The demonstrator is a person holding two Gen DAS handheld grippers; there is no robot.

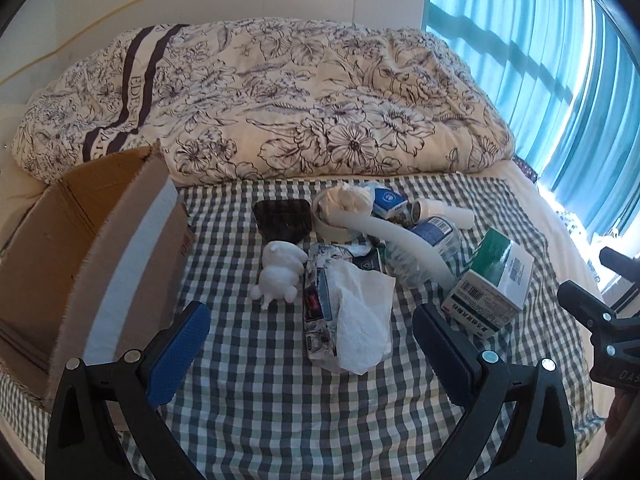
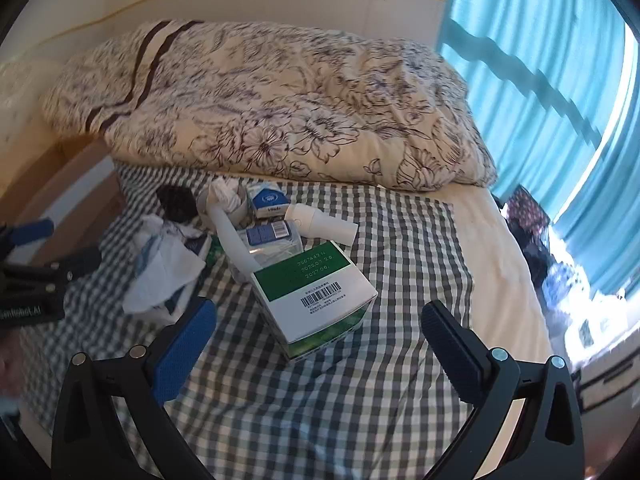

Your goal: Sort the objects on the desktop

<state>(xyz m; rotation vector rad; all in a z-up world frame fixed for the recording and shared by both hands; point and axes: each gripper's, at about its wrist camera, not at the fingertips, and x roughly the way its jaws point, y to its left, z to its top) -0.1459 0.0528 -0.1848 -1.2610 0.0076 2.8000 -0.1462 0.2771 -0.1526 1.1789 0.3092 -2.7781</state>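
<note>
I kept both the left gripper (image 1: pixel 308 344) and right gripper (image 2: pixel 320 344) spread wide and empty, hovering short of the clutter, since the tissue pack (image 1: pixel 344 312) and green-and-white box (image 2: pixel 316 300) lay right of the cardboard box (image 1: pixel 80 240), presumably their bin.

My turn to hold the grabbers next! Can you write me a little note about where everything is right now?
Left gripper: open, empty, above the tissue pack.
Right gripper: open, empty, facing the green-and-white box.
Everything sits piled on the checkered cloth: white figurine, black tray, curved white tube, small blue-and-white box.
Cardboard box stands open on the left.
Done: nothing visibly sorted.
Left: the whole pile.
</note>
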